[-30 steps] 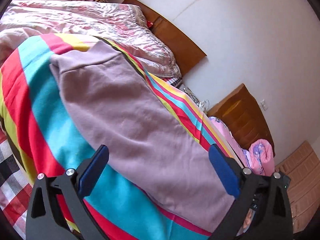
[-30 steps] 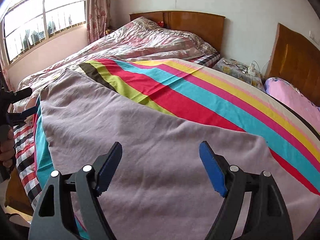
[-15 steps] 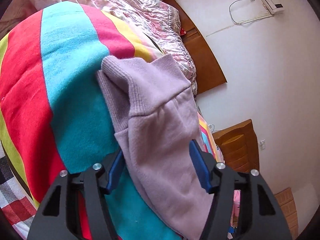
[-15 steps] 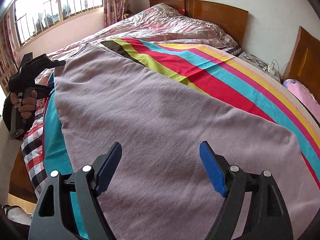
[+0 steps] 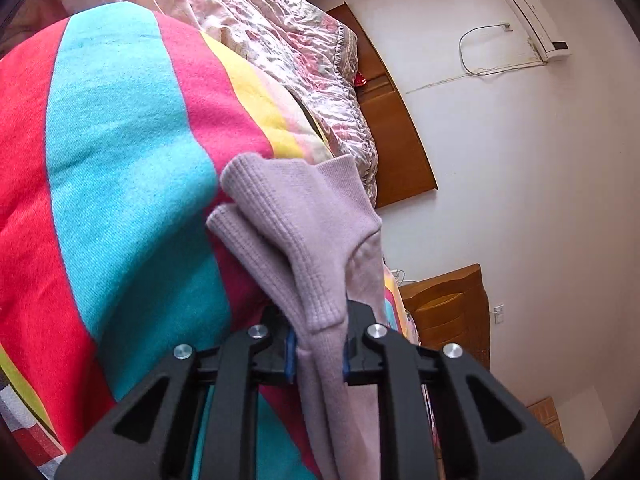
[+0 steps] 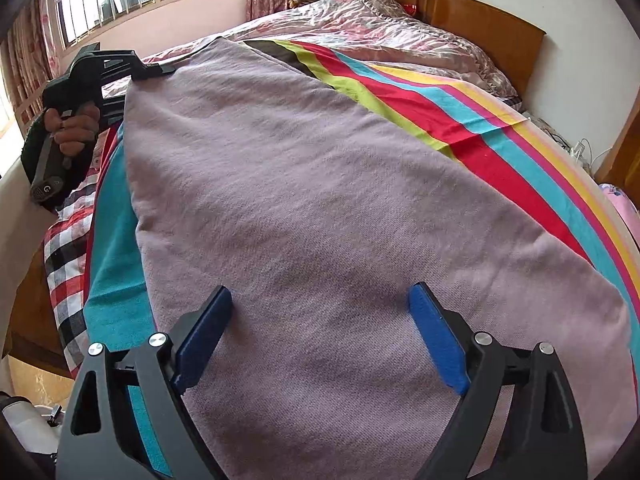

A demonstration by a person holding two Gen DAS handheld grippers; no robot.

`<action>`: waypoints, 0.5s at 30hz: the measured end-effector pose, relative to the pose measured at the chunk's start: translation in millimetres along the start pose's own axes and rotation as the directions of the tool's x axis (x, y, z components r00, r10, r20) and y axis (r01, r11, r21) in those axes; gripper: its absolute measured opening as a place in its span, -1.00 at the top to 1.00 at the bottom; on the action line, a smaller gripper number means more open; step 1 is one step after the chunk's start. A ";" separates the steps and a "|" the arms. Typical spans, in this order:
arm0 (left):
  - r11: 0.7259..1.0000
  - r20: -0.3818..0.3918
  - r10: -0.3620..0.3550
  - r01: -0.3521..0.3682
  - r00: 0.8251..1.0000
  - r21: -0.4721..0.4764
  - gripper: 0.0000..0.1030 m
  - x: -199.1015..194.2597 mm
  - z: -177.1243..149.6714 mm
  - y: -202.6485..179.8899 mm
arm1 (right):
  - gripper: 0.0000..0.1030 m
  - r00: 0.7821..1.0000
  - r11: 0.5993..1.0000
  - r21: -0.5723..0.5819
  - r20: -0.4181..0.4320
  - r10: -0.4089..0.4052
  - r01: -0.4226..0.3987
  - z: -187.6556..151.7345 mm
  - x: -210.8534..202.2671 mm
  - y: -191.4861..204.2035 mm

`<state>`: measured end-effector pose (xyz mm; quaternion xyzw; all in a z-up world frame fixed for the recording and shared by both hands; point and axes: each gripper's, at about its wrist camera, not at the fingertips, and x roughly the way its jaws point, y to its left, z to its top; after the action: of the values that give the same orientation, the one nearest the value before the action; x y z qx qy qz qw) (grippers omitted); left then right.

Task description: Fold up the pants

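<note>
There is one pair of lilac pants (image 6: 304,208), one striped blanket (image 5: 120,184), one pink floral quilt (image 6: 384,28) and one checked sheet (image 6: 66,268). Two grippers show: the left gripper (image 5: 318,354), whose jaws pinch the pants' two ribbed cuffs (image 5: 296,216), and the right gripper (image 6: 320,332), with its two blue pads (image 6: 438,340) spread apart. Two wooden headboards (image 5: 396,128) stand at the wall, which carries one air conditioner (image 5: 530,12), and one hand (image 6: 74,130) is visible.

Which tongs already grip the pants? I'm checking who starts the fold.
The left tongs: their blue pads are shut on the ribbed cuff of the pants. The right tongs hang open over flat fabric, gripping nothing.
</note>
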<state>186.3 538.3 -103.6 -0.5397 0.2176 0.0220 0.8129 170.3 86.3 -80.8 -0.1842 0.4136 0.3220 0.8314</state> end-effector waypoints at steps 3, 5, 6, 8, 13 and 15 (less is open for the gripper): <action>0.993 0.044 0.075 -0.079 0.996 0.088 0.71 -8.3 -4.2 -33.4 | -0.71 1.000 1.000 0.007 0.007 0.023 -0.023 -1.5 -1.9 -3.1; 0.971 0.088 0.145 -0.159 0.985 0.180 0.71 -13.3 -14.2 -72.9 | -0.64 0.997 0.997 0.044 0.047 0.063 -0.065 -3.6 -15.4 -11.6; 0.948 0.114 0.166 -0.190 0.980 0.255 0.71 -19.3 -25.3 -98.7 | -0.60 0.991 0.993 0.079 0.108 0.075 -0.083 -6.4 -30.7 -20.4; 0.866 0.166 0.181 -0.237 0.969 0.440 0.70 -24.5 -55.3 -160.7 | -0.60 0.973 0.984 0.155 0.225 0.047 -0.083 -12.5 -67.8 -45.5; 0.510 0.157 0.107 -0.190 0.982 0.839 0.67 -21.6 -203.3 -297.1 | -0.62 0.911 0.917 0.397 0.367 -0.189 0.030 -46.3 -157.7 -139.1; 0.338 0.089 0.091 -0.115 0.992 0.934 0.62 -11.1 -283.1 -319.1 | -0.64 0.882 0.862 0.502 0.373 -0.288 0.069 -68.6 -188.3 -172.4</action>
<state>169.1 156.5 86.2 0.0375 0.2161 -0.0496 0.9744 165.0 -150.1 37.5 0.0631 0.2639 0.1633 0.9485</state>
